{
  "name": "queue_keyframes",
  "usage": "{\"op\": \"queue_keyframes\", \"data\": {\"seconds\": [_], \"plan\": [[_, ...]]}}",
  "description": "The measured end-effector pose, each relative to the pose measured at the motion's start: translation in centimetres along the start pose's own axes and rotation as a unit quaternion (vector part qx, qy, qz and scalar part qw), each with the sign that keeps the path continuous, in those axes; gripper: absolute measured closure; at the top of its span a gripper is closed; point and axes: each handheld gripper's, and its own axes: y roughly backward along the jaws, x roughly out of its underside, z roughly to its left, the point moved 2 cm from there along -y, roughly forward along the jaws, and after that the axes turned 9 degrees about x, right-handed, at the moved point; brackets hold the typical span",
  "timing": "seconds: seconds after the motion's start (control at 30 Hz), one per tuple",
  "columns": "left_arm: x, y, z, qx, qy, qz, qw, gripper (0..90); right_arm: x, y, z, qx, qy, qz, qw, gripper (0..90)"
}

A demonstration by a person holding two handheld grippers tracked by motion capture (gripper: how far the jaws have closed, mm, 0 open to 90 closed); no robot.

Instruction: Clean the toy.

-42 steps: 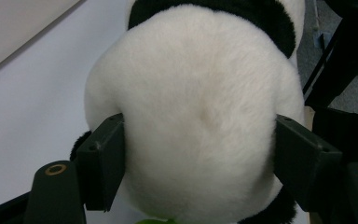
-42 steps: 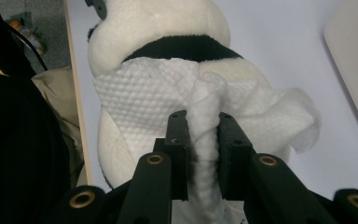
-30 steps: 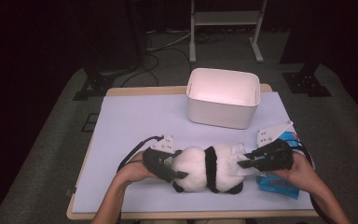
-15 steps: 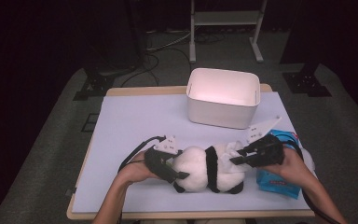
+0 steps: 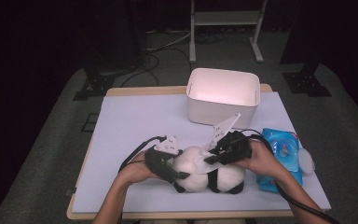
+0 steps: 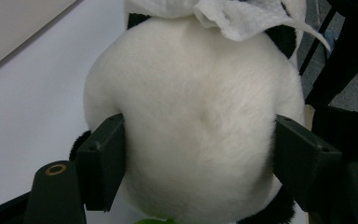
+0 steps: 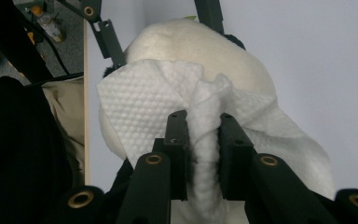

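On the pale blue table [image 5: 135, 121], left jaws clamp the plush panda [image 5: 200, 175]; right jaws pinch a paper wipe [image 7: 168, 100].

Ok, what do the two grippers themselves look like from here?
Both are black. The left gripper and the right gripper each carry a pale grey three-cornered plate on top and trail a black cable. Their jaws are blocky black bars with brass-coloured rings near the base. The person's forearms are bare, no sleeves in view.

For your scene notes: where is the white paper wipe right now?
In the high view, the white paper wipe lies on the plush panda at the table's near edge, pinched in the right claw.
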Motion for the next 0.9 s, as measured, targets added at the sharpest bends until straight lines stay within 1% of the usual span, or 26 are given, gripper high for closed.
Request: {"op": "queue_keyframes", "data": {"seconds": [0.13, 0.27, 0.33, 0.37, 0.47, 0.53, 0.57, 0.63, 0.7, 0.73, 0.83, 0.9], "plan": [[0.0, 0.0, 0.1, -0.001, 0.002, -0.002, 1.0, 25.0, 0.7, 0.7, 0.3, -0.001, 0.0, -0.004, 1.0, 75.2], [0.0, 0.0, 0.1, -0.001, 0.004, -0.005, 1.0, 25.0, 2.4, 1.9, 1.0, 0.001, -0.002, -0.011, 0.9999, 75.2], [-0.1, 0.0, 0.1, -0.001, 0.007, -0.007, 0.9999, 25.0, 3.4, 2.8, 1.1, 0.006, -0.011, -0.016, 0.9998, 75.2], [-0.1, 0.0, 0.1, -0.002, 0.007, -0.006, 1.0, 24.9, 3.9, 3.2, 1.0, 0.008, -0.019, -0.017, 0.9996, 75.3], [-0.3, 0.1, 0.1, -0.001, 0.01, -0.01, 0.9999, 25.0, 5.4, 4.3, 0.5, 0.016, -0.036, -0.026, 0.9989, 75.4], [-0.4, 0.1, 0.1, 0.0, 0.008, -0.012, 0.9999, 25.0, 6.2, 4.9, 0.3, 0.022, -0.046, -0.03, 0.9982, 75.4], [-0.5, 0.0, 0.0, -0.001, 0.009, -0.012, 0.9999, 25.0, 6.3, 4.9, 0.3, 0.022, -0.048, -0.03, 0.9982, 75.3], [-0.5, 0.0, 0.1, -0.002, 0.014, -0.008, 0.9999, 25.0, 6.0, 4.9, 0.4, 0.028, -0.043, -0.026, 0.9983, 75.2], [-0.5, 0.0, 0.1, -0.001, 0.013, -0.009, 0.9999, 25.0, 5.3, 4.5, 0.5, 0.028, -0.036, -0.025, 0.9986, 75.1], [-0.5, 0.0, 0.1, -0.002, 0.014, -0.01, 0.9998, 25.0, 4.7, 4.2, 0.5, 0.027, -0.029, -0.023, 0.999, 75.1], [-0.7, -0.1, 0.0, -0.003, 0.014, -0.011, 0.9998, 24.9, 3.5, 3.1, 0.7, 0.019, -0.019, -0.017, 0.9995, 75.0], [-0.6, -0.1, 0.0, -0.004, 0.013, -0.01, 0.9999, 24.9, 2.6, 2.3, 0.8, 0.015, -0.008, -0.015, 0.9997, 74.8]]}}
